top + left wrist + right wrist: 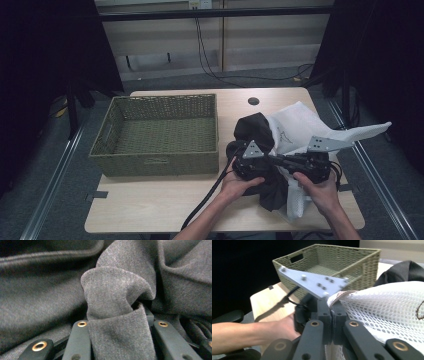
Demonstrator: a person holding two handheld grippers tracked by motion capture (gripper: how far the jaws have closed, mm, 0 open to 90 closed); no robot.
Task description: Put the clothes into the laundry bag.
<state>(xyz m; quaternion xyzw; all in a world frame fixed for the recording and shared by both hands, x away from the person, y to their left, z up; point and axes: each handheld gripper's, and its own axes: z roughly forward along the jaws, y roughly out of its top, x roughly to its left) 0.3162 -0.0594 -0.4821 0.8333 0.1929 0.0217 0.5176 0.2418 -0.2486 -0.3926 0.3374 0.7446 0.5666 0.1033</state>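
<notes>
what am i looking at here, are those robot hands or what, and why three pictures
No robot: a person sits at a pale wooden table holding a hand-held two-jaw gripping tool in each hand. The high view looks down from above; the other two come from cameras riding on each tool. On the table stand an empty green woven basket and, to its right, a crumpled dark grey cloth garment beside a white mesh fabric bag. The left tool has its jaws closed on a fold of the dark garment. The right tool pinches the white mesh bag's edge. The grey three-cornered plate belongs to the left tool.
</notes>
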